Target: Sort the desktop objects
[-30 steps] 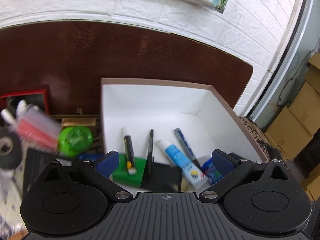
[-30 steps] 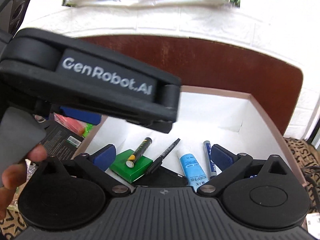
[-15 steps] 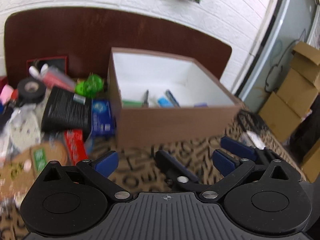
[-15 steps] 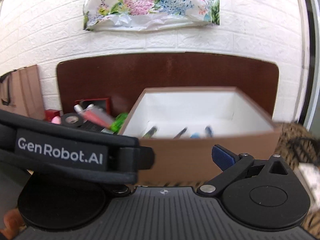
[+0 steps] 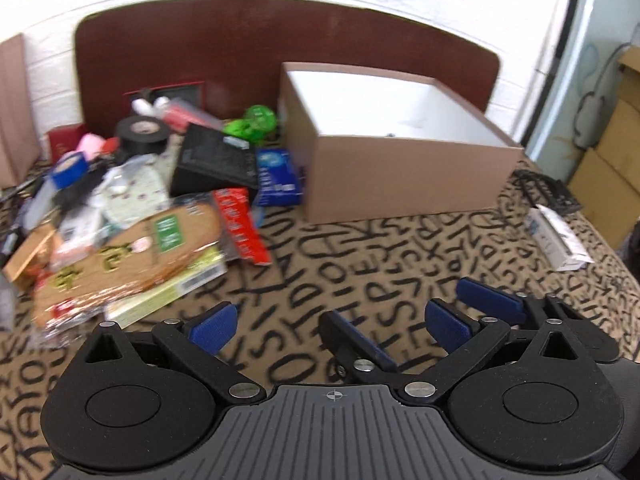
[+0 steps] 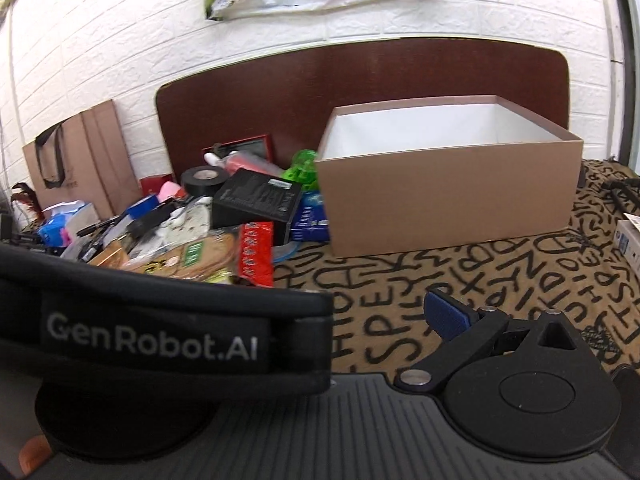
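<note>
Since both grippers hung right over the box 1 s ago, they've backed off: its inside, w/ pens and tube, is now hidden behind the near wall. So that drop looks done; next pick prob. from the pile. Left gripper (image 5: 332, 326), bottom of frame, low over the lettered cloth (image 5: 400, 248), level, fingers apart, empty. Right gripper (image 5: 420, 320) just beside it at lower right, also apart, holding nothing. Pile (image 5: 140, 208) mid-left, touching the box (image 5: 400, 176) at upper right. Tape roll (image 5: 142, 134) farther back, upper left.
</note>
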Available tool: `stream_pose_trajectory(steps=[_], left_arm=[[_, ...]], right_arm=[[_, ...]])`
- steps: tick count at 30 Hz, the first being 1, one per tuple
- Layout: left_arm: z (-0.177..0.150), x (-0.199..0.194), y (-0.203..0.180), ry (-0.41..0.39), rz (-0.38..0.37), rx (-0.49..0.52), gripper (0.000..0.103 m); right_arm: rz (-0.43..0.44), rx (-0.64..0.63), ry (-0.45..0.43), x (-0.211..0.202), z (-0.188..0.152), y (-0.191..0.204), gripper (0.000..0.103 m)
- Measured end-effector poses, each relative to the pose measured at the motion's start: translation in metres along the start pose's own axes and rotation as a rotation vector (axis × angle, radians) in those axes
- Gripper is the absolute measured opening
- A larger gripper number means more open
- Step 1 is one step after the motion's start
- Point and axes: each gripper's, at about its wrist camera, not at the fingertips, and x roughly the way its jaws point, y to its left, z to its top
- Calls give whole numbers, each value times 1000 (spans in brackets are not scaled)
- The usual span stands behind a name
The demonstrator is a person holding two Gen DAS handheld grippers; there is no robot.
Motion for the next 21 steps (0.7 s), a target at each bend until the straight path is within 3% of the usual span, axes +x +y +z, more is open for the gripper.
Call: stream_pose_trajectory(steps=[7,21], left_arm=[[-9,-13,18,2,60,-33,103],[-11,-11,36,12,64,-60,103]], right_arm=[[18,-54,13,-2,-6,26,103],[16,-86,35,3,-6,42,103]])
